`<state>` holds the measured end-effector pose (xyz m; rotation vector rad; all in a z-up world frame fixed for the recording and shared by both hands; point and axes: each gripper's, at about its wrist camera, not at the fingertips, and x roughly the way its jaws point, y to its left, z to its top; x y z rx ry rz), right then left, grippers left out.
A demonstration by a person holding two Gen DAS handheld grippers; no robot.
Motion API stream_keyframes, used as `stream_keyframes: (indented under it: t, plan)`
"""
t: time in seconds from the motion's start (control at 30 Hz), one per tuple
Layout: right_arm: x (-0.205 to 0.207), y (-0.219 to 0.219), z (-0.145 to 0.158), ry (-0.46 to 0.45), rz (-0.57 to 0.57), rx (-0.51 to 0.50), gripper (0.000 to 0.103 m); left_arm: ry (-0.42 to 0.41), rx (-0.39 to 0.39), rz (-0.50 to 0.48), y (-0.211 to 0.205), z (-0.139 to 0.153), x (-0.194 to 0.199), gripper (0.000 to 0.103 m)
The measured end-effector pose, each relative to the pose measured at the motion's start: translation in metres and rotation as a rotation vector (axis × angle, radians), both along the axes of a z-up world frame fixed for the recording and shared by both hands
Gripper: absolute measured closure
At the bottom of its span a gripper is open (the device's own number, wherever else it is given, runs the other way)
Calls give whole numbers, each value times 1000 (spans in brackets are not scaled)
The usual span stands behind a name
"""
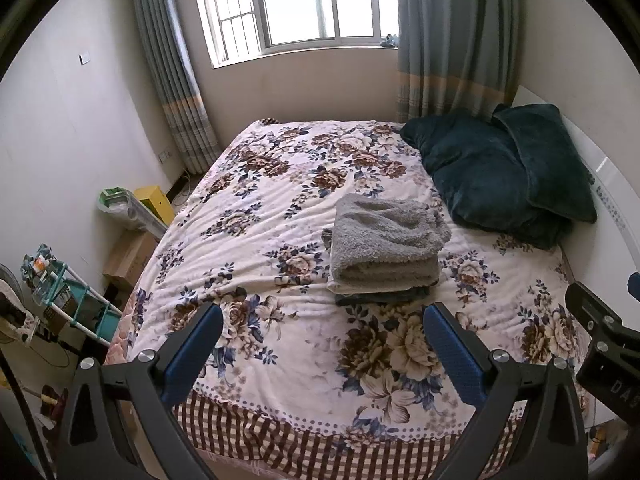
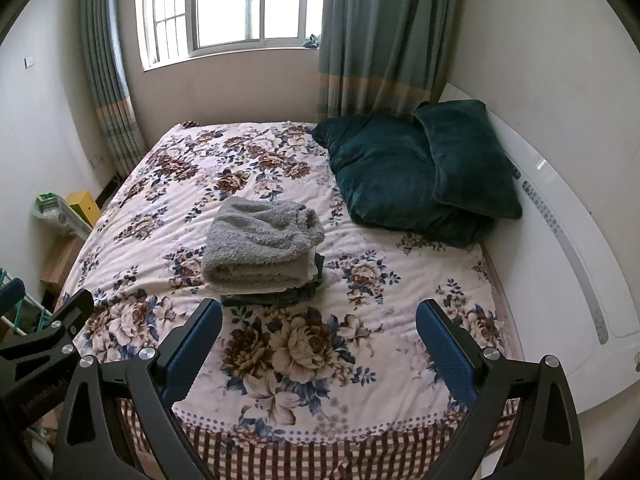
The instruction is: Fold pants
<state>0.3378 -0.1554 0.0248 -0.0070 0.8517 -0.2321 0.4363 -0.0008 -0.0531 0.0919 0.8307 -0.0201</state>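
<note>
1. Your left gripper (image 1: 322, 330) is spread wide with nothing between its blue pads (image 1: 454, 354); it hangs over the near end of the bed (image 1: 256, 216).
2. Your right gripper (image 2: 319, 326) is equally wide apart and empty, just beside the left one, above the same near end.
3. The folded grey fleece pants (image 1: 384, 246) lie ahead of both grippers, on top of a small stack of folded garments (image 1: 380, 298). The stack's near edge sits just beyond your fingertips, a little right of centre for the left gripper, a little left for the right.
4. Open floral bedspread (image 2: 280, 344) lies directly below and between each gripper's fingers, and stretches ahead and to the left of the stack.
5. Ahead and to the right, dark teal pillows (image 2: 416, 172) lie against the white headboard (image 2: 560, 240), close to the stack.
6. The bed's checked foot edge (image 1: 280, 440) runs below your grippers.
7. Far ahead stand a window (image 1: 300, 4) and grey-blue curtains (image 1: 452, 36); to the left, boxes (image 1: 132, 256) and a rack (image 1: 72, 300) crowd the narrow floor.
</note>
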Motion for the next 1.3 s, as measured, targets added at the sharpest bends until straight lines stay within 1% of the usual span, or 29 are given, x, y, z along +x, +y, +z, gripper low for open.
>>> stream_keyframes:
  t: [0.43, 0.73, 1.3]
  plan:
    - [1, -2, -9, -7, 11, 7, 3, -9, -10, 19, 1, 1, 1, 0]
    - [2, -2, -7, -6, 15, 5, 3, -13, 2, 30, -2, 1, -3, 0]
    - [0, -1, -7, -7, 12, 4, 3, -26, 0, 37, -8, 5, -10, 0]
